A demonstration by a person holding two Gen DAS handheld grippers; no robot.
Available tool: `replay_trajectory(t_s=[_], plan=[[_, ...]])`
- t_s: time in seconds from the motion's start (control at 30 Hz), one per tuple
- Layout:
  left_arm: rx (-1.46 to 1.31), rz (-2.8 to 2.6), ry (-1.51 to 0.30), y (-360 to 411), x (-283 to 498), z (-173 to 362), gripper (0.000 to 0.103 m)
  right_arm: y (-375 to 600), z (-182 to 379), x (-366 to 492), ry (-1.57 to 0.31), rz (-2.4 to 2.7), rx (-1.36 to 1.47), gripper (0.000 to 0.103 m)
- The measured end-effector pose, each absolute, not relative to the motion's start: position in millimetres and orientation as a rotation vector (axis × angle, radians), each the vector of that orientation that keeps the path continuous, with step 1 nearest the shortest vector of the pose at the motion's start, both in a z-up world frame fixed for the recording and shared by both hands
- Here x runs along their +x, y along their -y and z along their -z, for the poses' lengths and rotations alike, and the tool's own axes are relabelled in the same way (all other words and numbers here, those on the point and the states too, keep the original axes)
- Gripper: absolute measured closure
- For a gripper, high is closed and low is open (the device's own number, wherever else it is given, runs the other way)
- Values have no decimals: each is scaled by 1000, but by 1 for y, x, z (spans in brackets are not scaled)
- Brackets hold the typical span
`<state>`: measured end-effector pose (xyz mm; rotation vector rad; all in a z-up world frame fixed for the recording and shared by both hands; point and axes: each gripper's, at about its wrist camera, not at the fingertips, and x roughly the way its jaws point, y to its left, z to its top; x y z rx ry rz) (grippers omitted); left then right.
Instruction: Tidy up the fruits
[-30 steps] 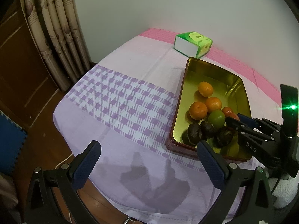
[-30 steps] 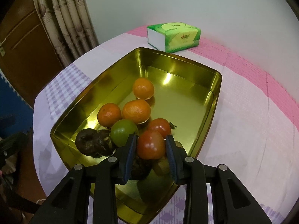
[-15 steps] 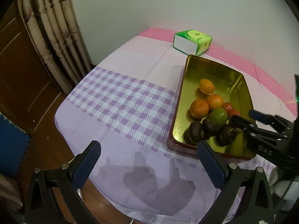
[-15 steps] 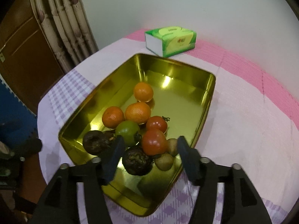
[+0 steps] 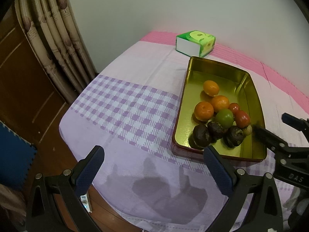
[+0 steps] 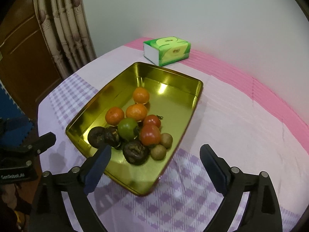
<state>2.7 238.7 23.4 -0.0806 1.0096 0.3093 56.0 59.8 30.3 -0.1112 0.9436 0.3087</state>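
We are opening our right jaws wide after dropping the tomato (image 6: 150,135) in the tin (image 6: 170,77); left jaws are wide, fruit all in.

fruits (image 6: 135,129) crowd tray's (image 6: 170,73) near end; far end open.

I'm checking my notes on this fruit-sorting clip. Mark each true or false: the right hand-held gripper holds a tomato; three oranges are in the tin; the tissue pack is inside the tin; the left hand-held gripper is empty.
1. False: the right hand-held gripper has just been opening and is empty; the tomato lies in the tin.
2. True: three oranges.
3. False: the tissue pack lies beyond the tin.
4. True: the left hand-held gripper is open and empty.
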Motion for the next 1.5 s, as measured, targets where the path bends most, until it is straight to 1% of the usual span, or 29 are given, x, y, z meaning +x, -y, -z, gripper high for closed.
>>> replay_trajectory(t_s=[0.17,0.67,1.5], plan=[[-67,-306,-1008,-235,3,-23,1,-50,-30,46,-966,-281,-101,6],[-37,-277,-994,-224,0,-26,1,-50,-28,32,-971,-237,-145,6],[-25,-275,-1001,-222,0,-23,1,-56,-18,31,-1017,-256,-138,6]])
